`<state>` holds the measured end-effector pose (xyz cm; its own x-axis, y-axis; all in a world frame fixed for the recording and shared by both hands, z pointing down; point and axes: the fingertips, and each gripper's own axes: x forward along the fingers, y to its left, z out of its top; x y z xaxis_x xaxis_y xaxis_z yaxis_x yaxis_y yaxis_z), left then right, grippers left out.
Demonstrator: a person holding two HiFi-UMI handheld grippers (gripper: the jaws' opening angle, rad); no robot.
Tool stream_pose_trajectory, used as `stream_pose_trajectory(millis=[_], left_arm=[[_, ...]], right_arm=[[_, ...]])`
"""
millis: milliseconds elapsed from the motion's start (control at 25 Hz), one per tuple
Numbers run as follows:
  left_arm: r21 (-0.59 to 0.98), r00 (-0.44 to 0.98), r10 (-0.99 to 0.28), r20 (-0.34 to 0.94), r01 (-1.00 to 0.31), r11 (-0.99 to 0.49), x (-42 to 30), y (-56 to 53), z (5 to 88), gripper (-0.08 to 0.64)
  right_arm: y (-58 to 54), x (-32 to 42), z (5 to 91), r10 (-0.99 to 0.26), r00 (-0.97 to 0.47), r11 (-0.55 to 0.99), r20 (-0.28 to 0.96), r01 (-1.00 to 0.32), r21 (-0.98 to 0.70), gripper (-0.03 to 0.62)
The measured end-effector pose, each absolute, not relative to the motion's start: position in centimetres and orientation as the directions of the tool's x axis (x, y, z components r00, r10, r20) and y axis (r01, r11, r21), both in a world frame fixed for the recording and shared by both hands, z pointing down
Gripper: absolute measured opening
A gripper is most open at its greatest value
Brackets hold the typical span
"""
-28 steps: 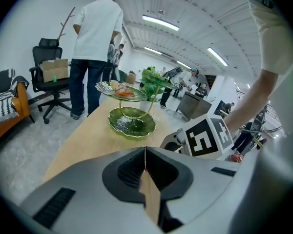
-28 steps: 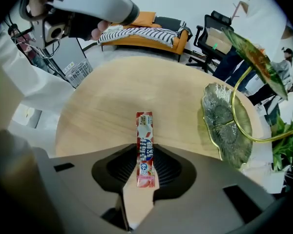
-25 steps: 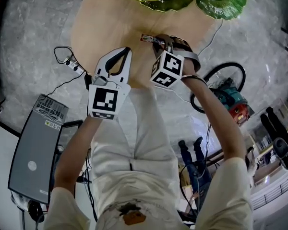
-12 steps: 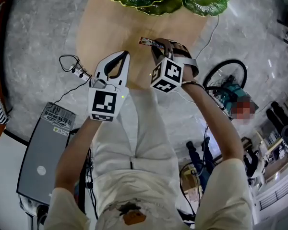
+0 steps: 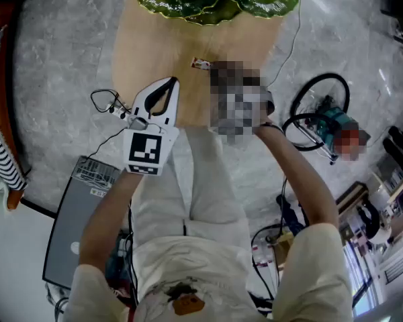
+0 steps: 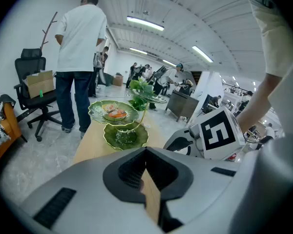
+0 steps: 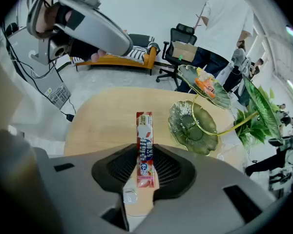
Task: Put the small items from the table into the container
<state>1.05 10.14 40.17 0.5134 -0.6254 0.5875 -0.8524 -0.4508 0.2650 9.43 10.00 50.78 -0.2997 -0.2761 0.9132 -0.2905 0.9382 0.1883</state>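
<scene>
The right gripper (image 7: pixel 145 149) is clamped on a red-and-white candy stick (image 7: pixel 144 128). In its own view the two dark pads press the packet's lower half from either side. The rest of the packet juts forward out of the jaws over the pale wooden table (image 7: pixel 102 121). Whether the far end clears the tabletop or brushes it I cannot tell from this angle. In the head view a blurred patch covers this gripper, and only the stick's tip shows at the patch's upper left corner, a little above the middle of the frame.

The left gripper (image 6: pixel 146 150) holds nothing. Its jaws meet at the tips, leaving only the hollow behind them (a sliver of the table shows through it). In the head view it sits left of centre, pointing up the frame over the table's near edge, just beside the patch.

The container is a stand of green leaf-shaped dishes (image 7: pixel 189 126). It stands right of centre in the right gripper view, beyond the stick and apart from it. Its upper dish (image 7: pixel 206 87) carries some orange items.

At the upper right of that view a person in a white shirt (image 7: pixel 224 23) stands by an office chair (image 7: pixel 178 35) with a cardboard box (image 7: pixel 184 50) on its seat.
</scene>
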Motion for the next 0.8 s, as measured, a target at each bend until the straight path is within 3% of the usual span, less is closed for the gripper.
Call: stream_pose_trajectory(millis=[800], left_arm=[[0.269,0.61,-0.589,0.53,-0.78,-0.565,0.4,9.4,35.1,0.0]], right_arm=[[10.0,7.9,39.6,-0.499,-0.346,0.729,0.794,-0.663,0.17,0.109]])
